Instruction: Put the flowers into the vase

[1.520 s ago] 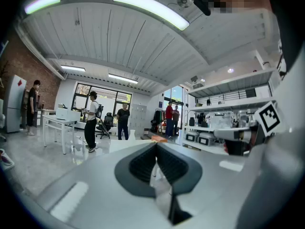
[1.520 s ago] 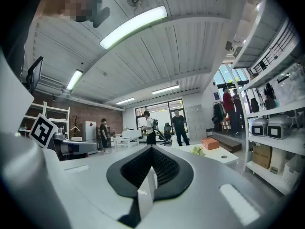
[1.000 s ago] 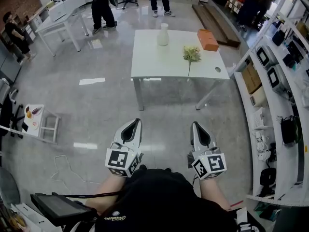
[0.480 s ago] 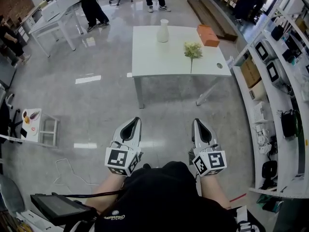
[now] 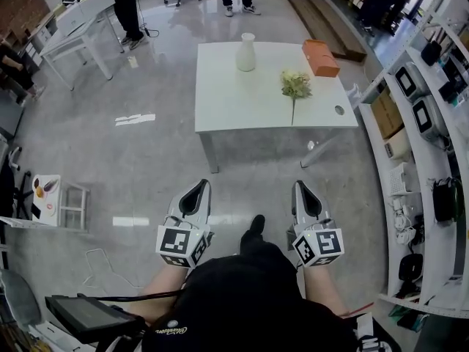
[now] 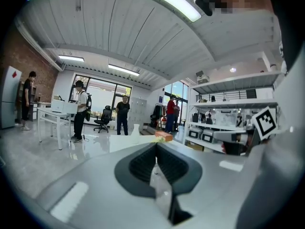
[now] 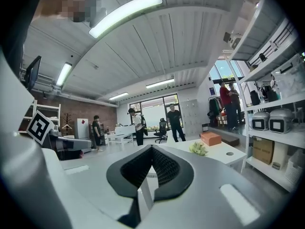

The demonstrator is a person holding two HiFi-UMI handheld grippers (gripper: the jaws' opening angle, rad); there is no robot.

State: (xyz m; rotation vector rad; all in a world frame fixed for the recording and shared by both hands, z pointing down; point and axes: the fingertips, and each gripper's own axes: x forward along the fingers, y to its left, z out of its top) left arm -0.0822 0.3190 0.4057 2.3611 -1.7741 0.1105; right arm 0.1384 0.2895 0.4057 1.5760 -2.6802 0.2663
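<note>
A white vase stands upright near the far edge of a white table. A bunch of pale yellow-green flowers lies on the table to its right, stem toward me. The flowers also show in the right gripper view. My left gripper and right gripper are held side by side over the floor, well short of the table. Both have their jaws together with nothing between them. In the left gripper view the vase shows small above the jaws.
An orange box sits at the table's far right corner. Shelving with equipment runs along the right. Several people stand beyond the table near a white desk. A small white side table is at the left.
I have walked toward the table: it sits lower and larger in the head view than a second ago. Both grippers kept their pose and stayed shut.
</note>
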